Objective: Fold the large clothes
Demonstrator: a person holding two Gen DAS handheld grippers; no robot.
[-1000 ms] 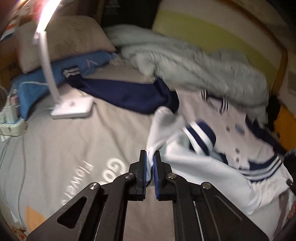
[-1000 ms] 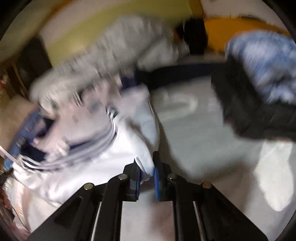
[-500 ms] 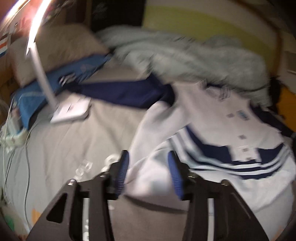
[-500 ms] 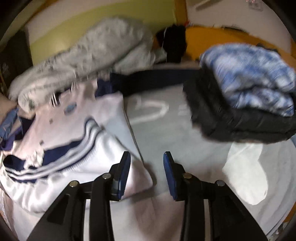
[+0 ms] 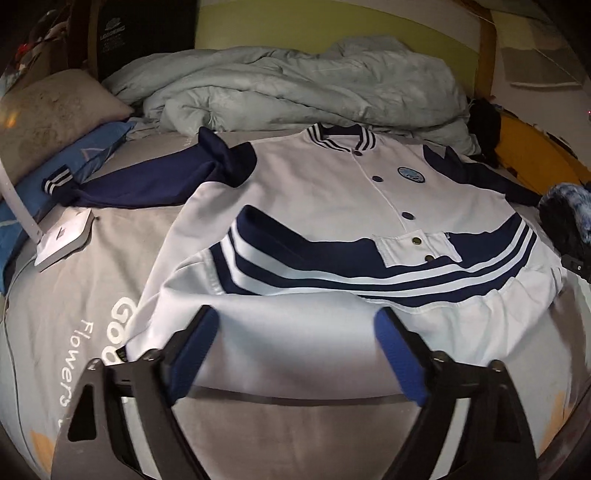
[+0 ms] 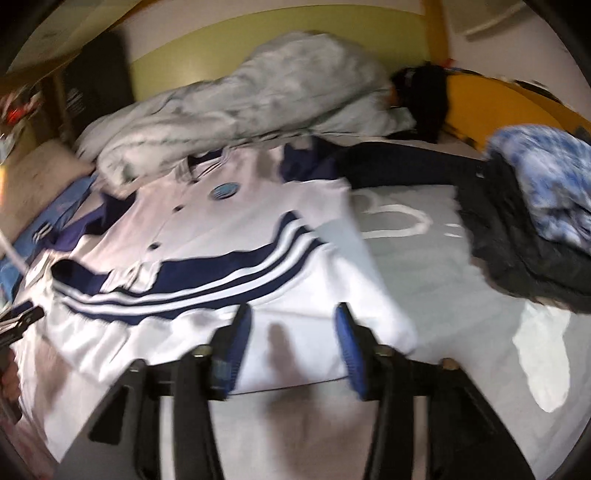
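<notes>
On the bed (image 5: 110, 295), a folded jacket (image 5: 332, 192)

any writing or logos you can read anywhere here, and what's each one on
"Goo", cut off by the jacket: large white letters on the grey bedsheet.
"Flowers": smaller white script under it on the sheet.
Round blue badge on the white jacket: too small to read.
White logo on the dark panel behind the bed: unreadable.
Right wrist view: blurred, nothing legible.

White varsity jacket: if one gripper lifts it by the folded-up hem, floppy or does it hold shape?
Likely floppy: the jacket lies rumpled, its folded-up hem wavy. The navy sleeve sprawls loose, so it would probably trail. The smooth cloth may slip between narrow jaws.
</notes>
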